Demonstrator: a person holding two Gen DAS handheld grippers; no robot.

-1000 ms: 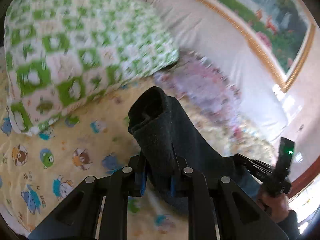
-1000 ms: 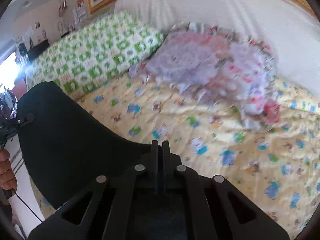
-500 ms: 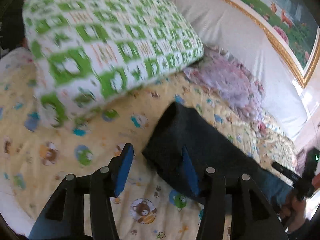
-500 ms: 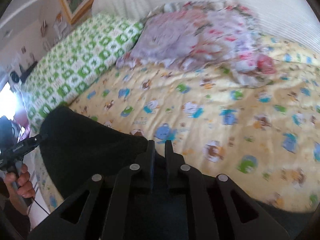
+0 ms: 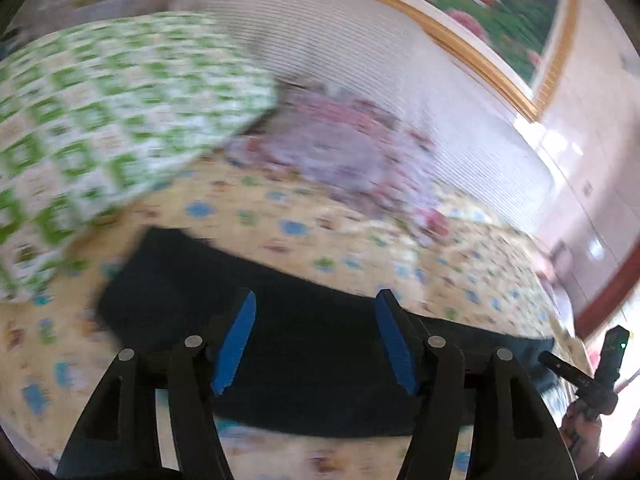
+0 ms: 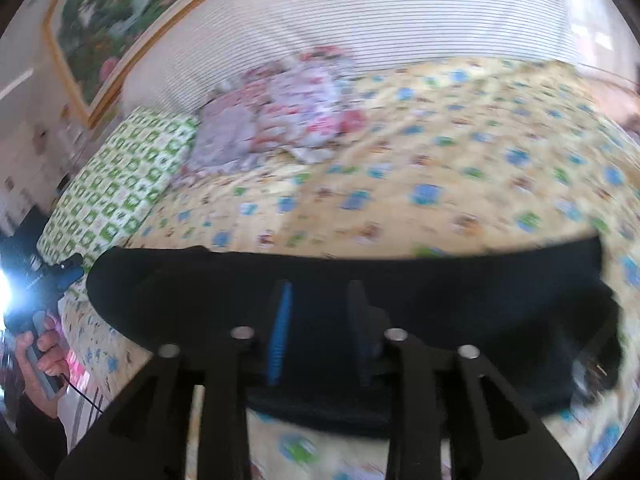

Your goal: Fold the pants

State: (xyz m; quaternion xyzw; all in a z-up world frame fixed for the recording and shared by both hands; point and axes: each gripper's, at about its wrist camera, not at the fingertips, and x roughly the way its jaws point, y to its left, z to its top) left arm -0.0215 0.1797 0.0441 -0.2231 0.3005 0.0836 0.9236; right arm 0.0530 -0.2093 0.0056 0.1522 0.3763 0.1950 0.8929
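Observation:
The dark pants lie flat on the yellow cartoon-print bedsheet, stretched across the near part of the bed. My left gripper is open above them, its blue pads apart, holding nothing. In the right wrist view the pants lie as a long dark band below my right gripper, which is open with a clear gap and empty. Both views are blurred by motion.
A green-and-white checked pillow lies at the left, a purple floral pillow behind the pants. A white padded headboard and a framed picture stand at the back. The other hand-held gripper shows at right.
The left gripper let go of the pants and opened wide. The right gripper, shut on the pants before, has opened. The pants dropped from a lifted fold to lying flat on the sheet.

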